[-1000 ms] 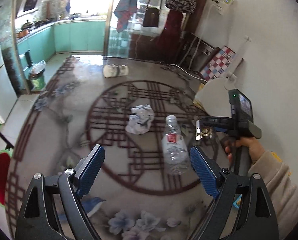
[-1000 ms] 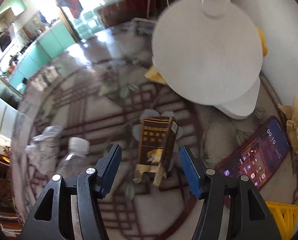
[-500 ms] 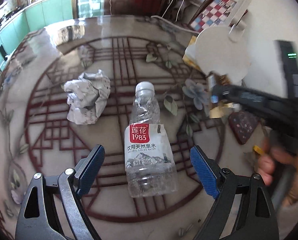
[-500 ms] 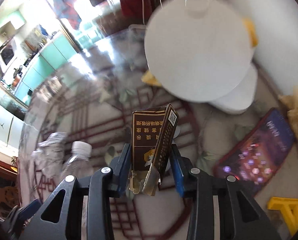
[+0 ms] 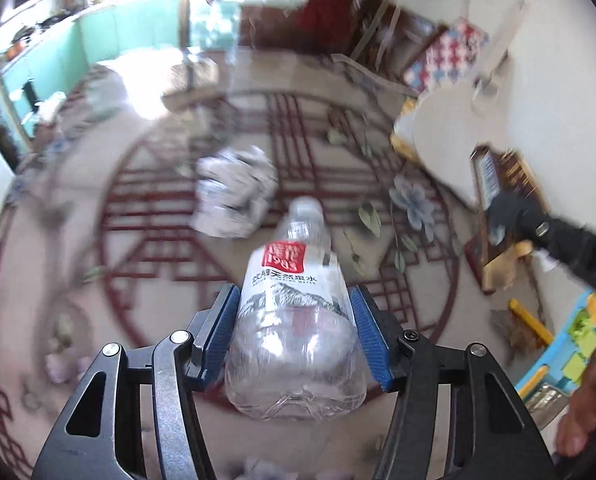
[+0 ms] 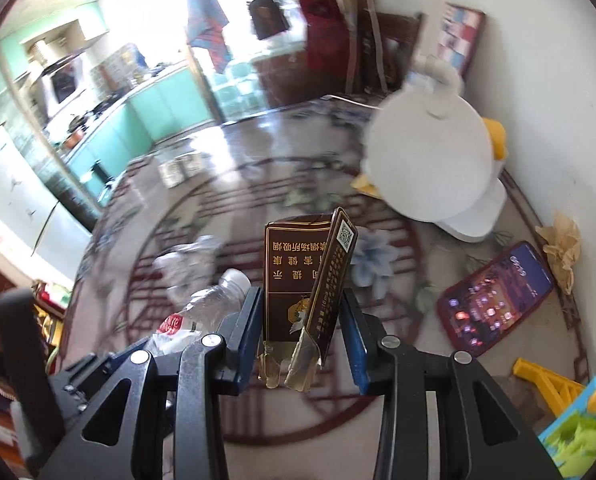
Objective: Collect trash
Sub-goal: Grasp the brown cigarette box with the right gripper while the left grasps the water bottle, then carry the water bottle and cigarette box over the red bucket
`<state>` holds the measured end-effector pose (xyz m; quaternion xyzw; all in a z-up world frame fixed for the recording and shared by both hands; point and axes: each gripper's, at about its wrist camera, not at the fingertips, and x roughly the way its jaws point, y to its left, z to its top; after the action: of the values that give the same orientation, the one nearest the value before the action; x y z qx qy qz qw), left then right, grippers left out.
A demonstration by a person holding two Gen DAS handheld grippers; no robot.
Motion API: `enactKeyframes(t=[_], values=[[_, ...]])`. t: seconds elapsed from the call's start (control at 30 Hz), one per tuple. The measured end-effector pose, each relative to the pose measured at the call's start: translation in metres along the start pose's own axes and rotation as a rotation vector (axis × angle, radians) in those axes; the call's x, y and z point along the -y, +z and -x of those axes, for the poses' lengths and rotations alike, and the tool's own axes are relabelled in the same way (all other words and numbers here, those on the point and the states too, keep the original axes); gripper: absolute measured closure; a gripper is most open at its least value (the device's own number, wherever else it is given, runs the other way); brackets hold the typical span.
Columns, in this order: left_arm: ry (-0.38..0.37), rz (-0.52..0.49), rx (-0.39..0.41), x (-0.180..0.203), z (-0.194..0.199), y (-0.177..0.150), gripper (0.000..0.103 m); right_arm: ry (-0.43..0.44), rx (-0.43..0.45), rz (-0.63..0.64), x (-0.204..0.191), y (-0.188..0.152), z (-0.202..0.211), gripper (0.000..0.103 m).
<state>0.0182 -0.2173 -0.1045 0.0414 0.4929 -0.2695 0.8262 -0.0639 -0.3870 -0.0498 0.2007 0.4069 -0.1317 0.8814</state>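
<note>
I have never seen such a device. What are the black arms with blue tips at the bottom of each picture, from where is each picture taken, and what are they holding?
They are hand-held grippers: a person carries one in each hand, and a camera on each looks forward along its two blue-padded fingers. One picture comes from the left gripper, which is closed on a clear plastic water bottle. The other comes from the right gripper, which is closed on a brown cigarette pack. Below them is a round patterned table. On it lie a crumpled paper ball, a phone with its screen lit, and a white round lamp. The task is collecting trash.
</note>
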Motion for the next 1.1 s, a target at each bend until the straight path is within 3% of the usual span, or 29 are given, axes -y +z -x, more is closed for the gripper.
enactKeyframes(t=[0.27, 0.47, 0.77, 1.1], values=[[0.054, 0.097, 0.146, -0.057, 0.086, -0.019, 0.048, 0.091, 0.021, 0.100, -0.073, -0.013, 0.028, 0.067], [0.119, 0.166, 0.206, -0.101, 0.129, -0.032, 0.048, 0.157, 0.026, 0.170, -0.127, -0.022, 0.039, 0.067], [0.188, 0.253, 0.265, -0.166, 0.165, -0.045, 0.049, 0.213, 0.041, 0.283, -0.212, -0.030, 0.050, 0.067], [0.213, 0.296, 0.303, -0.228, 0.190, -0.052, 0.049, 0.232, 0.035, 0.345, -0.292, -0.038, 0.047, 0.067]])
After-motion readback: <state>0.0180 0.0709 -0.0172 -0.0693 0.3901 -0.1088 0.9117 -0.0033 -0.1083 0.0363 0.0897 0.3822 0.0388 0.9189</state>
